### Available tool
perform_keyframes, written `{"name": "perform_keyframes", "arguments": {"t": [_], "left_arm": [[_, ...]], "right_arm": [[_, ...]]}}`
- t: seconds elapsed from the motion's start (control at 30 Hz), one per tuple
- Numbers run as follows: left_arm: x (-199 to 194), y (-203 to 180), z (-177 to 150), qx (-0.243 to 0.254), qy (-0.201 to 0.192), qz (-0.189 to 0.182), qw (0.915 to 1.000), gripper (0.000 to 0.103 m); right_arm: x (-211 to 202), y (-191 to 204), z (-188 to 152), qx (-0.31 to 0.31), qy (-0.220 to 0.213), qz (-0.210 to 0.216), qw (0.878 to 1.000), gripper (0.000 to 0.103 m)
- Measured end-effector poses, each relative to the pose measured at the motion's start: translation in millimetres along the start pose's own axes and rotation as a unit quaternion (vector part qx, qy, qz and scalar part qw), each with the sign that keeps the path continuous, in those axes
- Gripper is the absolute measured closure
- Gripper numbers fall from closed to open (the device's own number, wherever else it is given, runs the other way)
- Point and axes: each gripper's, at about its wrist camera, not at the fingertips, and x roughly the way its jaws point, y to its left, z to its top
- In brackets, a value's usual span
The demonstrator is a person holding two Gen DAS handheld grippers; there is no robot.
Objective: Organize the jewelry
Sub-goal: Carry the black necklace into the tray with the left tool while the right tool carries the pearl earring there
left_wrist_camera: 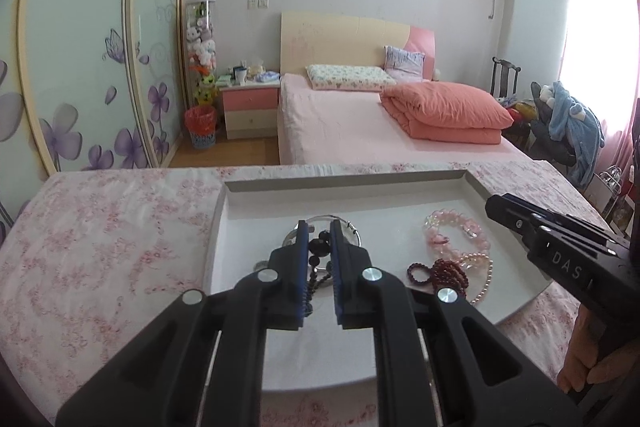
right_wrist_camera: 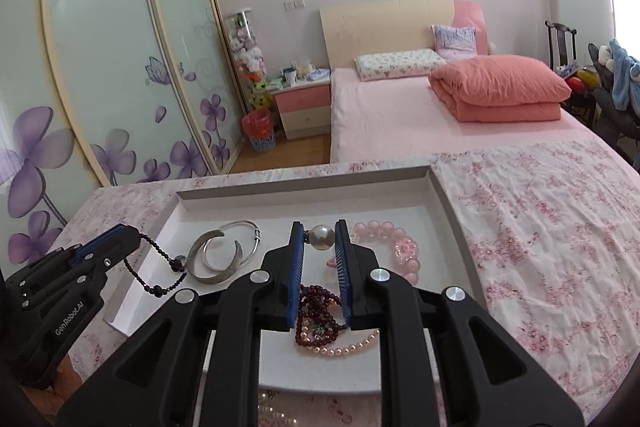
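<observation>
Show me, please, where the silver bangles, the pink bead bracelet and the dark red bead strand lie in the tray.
silver bangles (right_wrist_camera: 218, 259): right wrist view, on the wide open cuff's band.
pink bead bracelet (right_wrist_camera: 400, 245): right wrist view, on its beads at the right.
dark red bead strand (left_wrist_camera: 440, 269): left wrist view, on its bunched beads.

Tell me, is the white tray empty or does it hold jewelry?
Not empty. The white tray holds a silver bangle, pink bead bracelet and dark red beads.

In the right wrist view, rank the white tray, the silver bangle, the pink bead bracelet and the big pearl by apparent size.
1. white tray
2. silver bangle
3. pink bead bracelet, close to the bangle and partly hidden, so that order is unsure
4. big pearl
</observation>
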Motion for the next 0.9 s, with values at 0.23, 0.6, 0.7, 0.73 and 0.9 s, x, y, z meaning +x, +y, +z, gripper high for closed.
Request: {"name": "perform_keyframes", "arguments": {"t": [0.23, 0.6, 0.7, 0.73, 0.9], "left_arm": [[19.6, 4.3, 0.7, -0.014, 0.021, -0.006, 0.9997, 0.09], [13.6, 21.3, 2.0, -0.035, 0.021, 0.009, 0.9991, 0.082], [8.1, 21.8, -0.9, -0.035, 0.02, 0.013, 0.9991, 0.082], [6.3, 21.8, -0.9, -0.034, 0.02, 0.014, 0.9991, 0.082], [-10.9, 23.2, -9.1, -0.027, 0.018, 0.021, 0.9993, 0.078]], "right_arm": [[10.4, 3.2, 2.6, -0.01, 0.019, 0.008, 1.0, 0.072], [5.1, -5.7, -1.5, -0.001, 0.018, 0.004, 1.0, 0.062], [-0.8, -4.2, -3.5, -0.004, 0.017, 0.004, 1.0, 0.062], [-3.6, -4.0, -4.8, -0.005, 0.017, 0.005, 1.0, 0.062], [-22.6, -4.6, -15.3, -0.01, 0.016, 0.006, 1.0, 0.062]]}}
